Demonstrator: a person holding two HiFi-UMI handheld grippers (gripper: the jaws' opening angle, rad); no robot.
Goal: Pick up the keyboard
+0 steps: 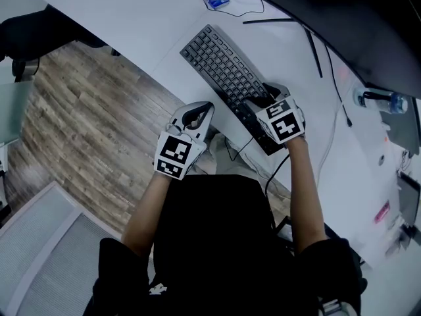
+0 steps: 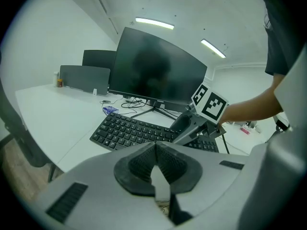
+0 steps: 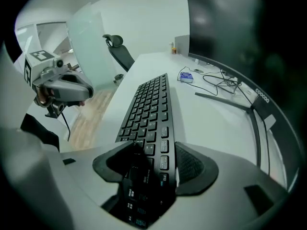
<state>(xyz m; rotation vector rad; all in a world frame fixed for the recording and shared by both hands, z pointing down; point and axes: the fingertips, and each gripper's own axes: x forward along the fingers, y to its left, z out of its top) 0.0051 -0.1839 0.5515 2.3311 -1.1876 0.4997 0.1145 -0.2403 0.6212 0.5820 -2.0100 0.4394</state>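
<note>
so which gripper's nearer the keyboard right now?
Right. The right gripper sits at the near end of the keyboard, jaws against both its long edges. The left gripper hangs shut off the desk edge, beside the keyboard but apart from it.

The person wears a black top (image 1: pixel 210 242) with short sleeves (image 1: pixel 118 259). The left gripper (image 1: pixel 199 110) and the right gripper (image 1: pixel 260 101) are grey. Each has a cube with black and white squares on it: the left cube (image 1: pixel 174 155) and the right cube (image 1: pixel 284 122). The jaws have dark, bumpy pads (image 2: pixel 139 164). A thin black cable (image 3: pixel 65 121) hangs from the left gripper.
</note>
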